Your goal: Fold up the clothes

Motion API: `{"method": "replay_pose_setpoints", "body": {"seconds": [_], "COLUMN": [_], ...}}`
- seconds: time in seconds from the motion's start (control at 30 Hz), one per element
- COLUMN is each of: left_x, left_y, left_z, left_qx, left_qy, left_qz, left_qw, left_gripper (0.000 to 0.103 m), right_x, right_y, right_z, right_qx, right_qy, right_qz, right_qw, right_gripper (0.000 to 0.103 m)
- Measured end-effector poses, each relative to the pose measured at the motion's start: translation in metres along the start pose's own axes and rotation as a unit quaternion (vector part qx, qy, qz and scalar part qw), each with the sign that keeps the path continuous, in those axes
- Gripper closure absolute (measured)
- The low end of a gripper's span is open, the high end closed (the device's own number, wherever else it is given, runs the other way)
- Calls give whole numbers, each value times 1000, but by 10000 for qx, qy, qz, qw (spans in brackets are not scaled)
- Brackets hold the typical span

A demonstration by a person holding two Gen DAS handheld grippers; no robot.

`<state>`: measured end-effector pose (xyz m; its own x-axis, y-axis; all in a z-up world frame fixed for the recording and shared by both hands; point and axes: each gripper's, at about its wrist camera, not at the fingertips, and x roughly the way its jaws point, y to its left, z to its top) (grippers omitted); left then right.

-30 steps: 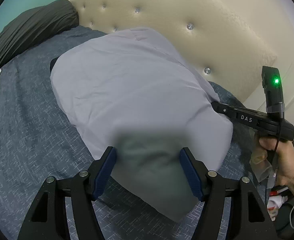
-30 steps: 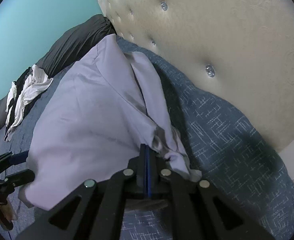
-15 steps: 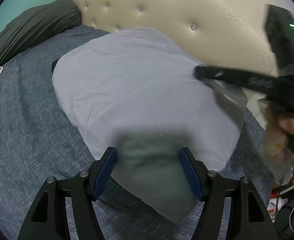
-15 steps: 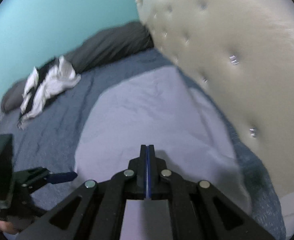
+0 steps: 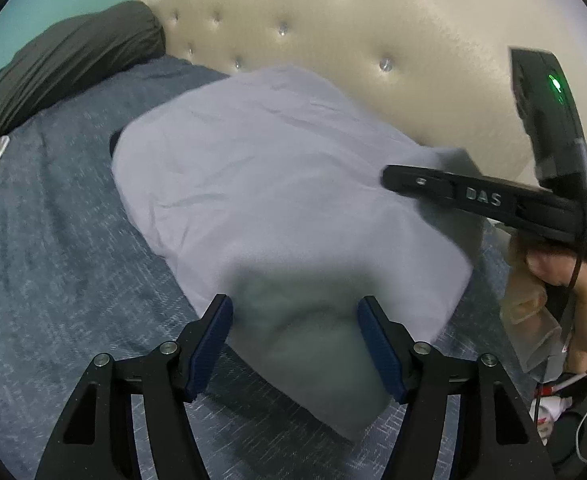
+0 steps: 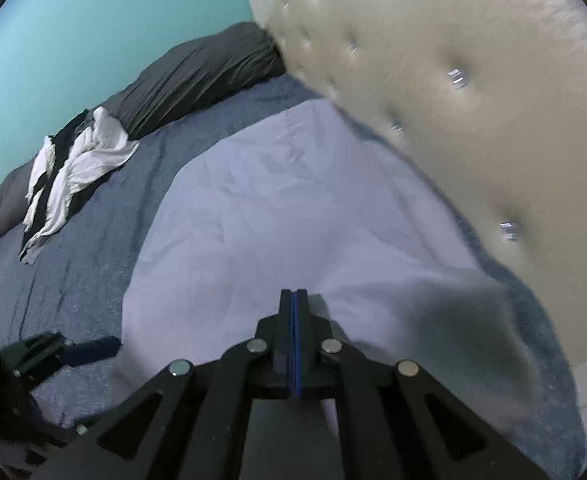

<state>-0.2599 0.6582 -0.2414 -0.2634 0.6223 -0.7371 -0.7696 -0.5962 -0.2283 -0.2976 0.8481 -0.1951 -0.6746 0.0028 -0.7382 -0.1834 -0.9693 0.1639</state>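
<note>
We've got the L gripper (image 5: 293, 340) spread wide w/ the lavender garment (image 5: 277, 184) lying btwn its fingers, nothing pinched. Our R gripper (image 6: 293, 300) is clamped tight on nothing, hovering over the same cloth, headboard (image 6: 473, 100) off to its right.

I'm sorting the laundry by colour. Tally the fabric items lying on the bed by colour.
Lavender: 1, the spread garment
White: 1, the crumpled garment
Black: 1, the cloth under the white one
Dark grey: 1, the pillow
Total: 4
</note>
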Motion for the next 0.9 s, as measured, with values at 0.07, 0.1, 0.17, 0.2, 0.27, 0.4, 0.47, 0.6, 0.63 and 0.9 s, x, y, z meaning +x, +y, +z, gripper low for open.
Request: {"method": "replay_pose_setpoints", "body": {"seconds": [0.07,0.1,0.17,0.2,0.27,0.4,0.47,0.6,0.63,0.9], "left_x": [-8,-12,-19,-22,-32,-56,-66,-91,-94,-142], "left_y": [-1,0,1,1,7,19,20,31,34,47], "left_z": [-2,-3,-5,-7,-10,-16,-17,-25,-25,-35], "left_qx": [13,7,-6,-14,-86,-246,-259,-374,-403,-441], "left_qy": [-54,-66,-91,-104,-131,-210,-249,-336,-339,-538], "left_qz": [37,52,82,97,130,185,223,278,291,415], "left_qw": [10000,10000,9999,9999,9998,9993,9991,9983,9982,9967], "left_gripper": [34,34,34,34,34,34,34,34,34,34], "right_x": [-13,-19,-27,-30,-38,-52,-60,-75,-78,-106], "right_y": [-4,-6,-6,-6,-3,8,17,32,37,71], "right_z": [-4,-6,-8,-8,-10,-16,-19,-26,-27,-35], "right_qx": [42,65,131,154,193,204,185,264,287,399], "right_qy": [-112,-168,-236,-256,-310,-395,-468,-552,-565,-708], "right_qz": [-29,-53,-81,-106,-134,-149,-147,-75,-83,-94], "right_qw": [9999,9998,9996,9995,9992,9989,9986,9981,9980,9966], "right_gripper": [103,103,103,103,103,103,103,103,103,103]}}
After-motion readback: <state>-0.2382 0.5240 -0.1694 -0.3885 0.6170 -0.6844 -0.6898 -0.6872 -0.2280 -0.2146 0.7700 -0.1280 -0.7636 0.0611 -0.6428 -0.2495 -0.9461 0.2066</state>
